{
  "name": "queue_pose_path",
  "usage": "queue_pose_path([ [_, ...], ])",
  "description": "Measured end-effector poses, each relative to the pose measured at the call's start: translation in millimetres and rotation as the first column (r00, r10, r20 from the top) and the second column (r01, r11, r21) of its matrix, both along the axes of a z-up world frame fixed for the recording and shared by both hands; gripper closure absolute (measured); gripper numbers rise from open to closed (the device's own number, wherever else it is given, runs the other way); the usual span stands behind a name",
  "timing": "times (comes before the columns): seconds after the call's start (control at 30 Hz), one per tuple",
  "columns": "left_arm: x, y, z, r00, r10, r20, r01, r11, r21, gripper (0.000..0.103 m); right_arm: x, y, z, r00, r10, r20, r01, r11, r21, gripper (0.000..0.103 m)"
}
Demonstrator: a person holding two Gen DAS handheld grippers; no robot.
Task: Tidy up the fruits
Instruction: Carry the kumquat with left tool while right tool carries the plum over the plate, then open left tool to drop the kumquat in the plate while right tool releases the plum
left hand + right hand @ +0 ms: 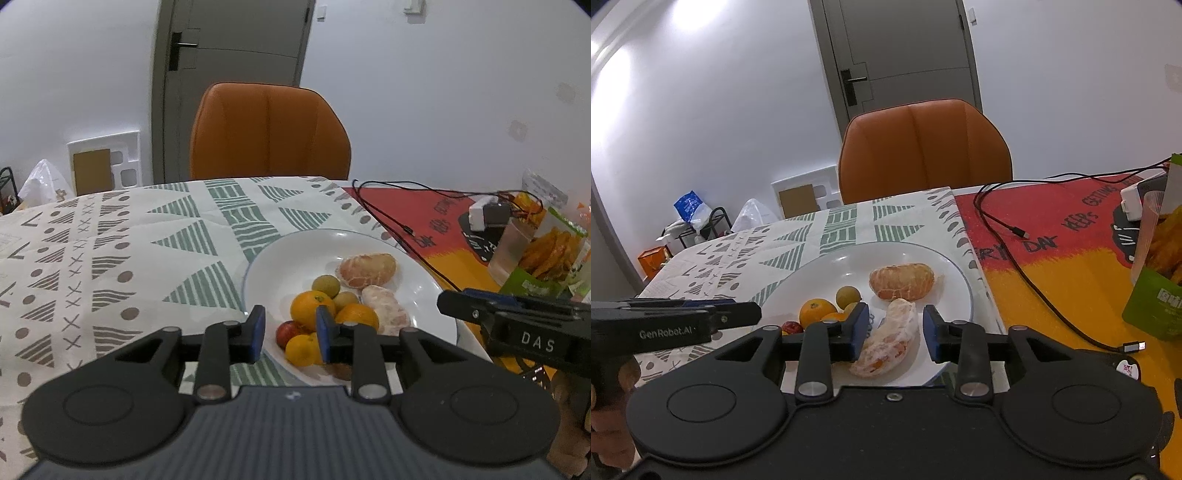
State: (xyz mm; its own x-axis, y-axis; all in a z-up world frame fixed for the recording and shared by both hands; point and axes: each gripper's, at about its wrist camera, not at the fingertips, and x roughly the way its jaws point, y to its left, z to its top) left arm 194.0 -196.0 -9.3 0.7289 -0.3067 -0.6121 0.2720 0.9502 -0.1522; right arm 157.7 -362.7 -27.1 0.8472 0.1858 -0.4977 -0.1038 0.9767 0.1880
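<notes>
Plate (956, 280): on your counter, holding two peeled citrus pieces (902, 281), oranges (312, 305), small green fruits (325, 285).
Left tool (290, 334): jaws apart, empty.
Right tool (895, 334): jaws apart around the near peeled piece (890, 345).

hidden: your left claw (290, 334) covers part of the fruit pile | cut off: snack bag (1161, 273) at right edge | unreadable: bag label

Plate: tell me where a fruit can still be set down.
The plate's far-left half is bare, between its rim and the small green fruits. The near side is crowded: oranges, peeled halves, both grippers.
</notes>
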Motion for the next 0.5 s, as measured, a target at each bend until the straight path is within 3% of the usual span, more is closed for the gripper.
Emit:
queue_pose_path([
  [0.5,-8,38,6,0.996,0.087,0.001,-0.087,0.996,-0.009,0.067,-4,24,5,0.999,0.043,0.006,-0.043,0.999,-0.019,0.065],
])
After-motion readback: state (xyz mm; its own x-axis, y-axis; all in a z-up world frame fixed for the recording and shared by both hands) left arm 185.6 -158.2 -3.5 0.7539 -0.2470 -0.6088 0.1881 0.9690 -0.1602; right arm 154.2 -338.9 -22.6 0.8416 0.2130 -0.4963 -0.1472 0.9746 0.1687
